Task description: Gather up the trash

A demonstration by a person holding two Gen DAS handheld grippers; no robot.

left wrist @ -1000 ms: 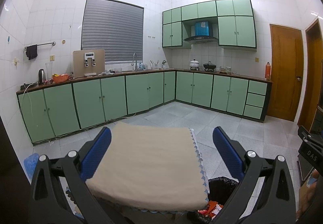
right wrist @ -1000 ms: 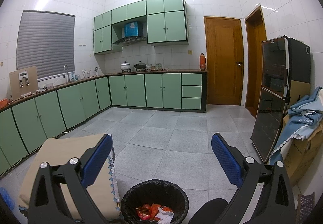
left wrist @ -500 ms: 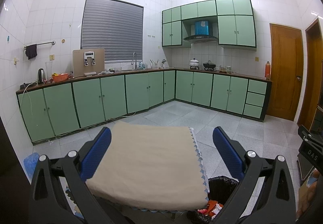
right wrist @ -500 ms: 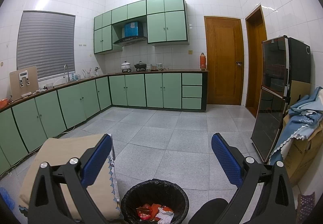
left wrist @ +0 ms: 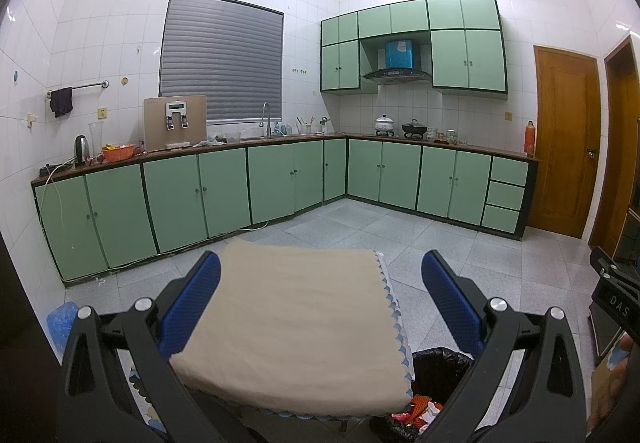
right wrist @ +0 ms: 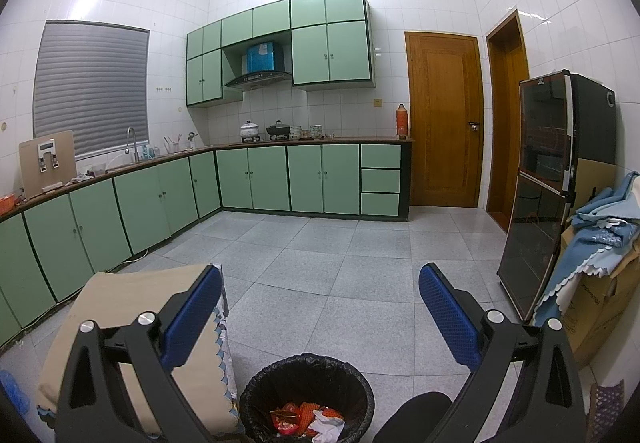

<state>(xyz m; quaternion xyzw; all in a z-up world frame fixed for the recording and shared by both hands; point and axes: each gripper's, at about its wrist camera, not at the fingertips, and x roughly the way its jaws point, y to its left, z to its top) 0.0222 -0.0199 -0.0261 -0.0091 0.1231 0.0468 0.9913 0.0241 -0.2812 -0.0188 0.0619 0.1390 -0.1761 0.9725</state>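
1. Grippers: we are holding the left gripper point(left wrist: 320, 295) and right gripper point(right wrist: 320, 307) with fingers spread, gripping nothing.
2. We are seeing trash point(right wrist: 306, 417) lying inside the black bin point(right wrist: 256, 395), beside the cloth-covered table point(left wrist: 288, 323).

Before me, a small table point(left wrist: 280, 327) under beige cloth stands on grey floor tiles point(right wrist: 320, 283), black-lined trash bin point(right wrist: 256, 399) beside it.

Green cabinets point(right wrist: 272, 179) w/ wood door point(right wrist: 444, 123), black fridge point(right wrist: 548, 183) nr blue cloth point(right wrist: 600, 231)
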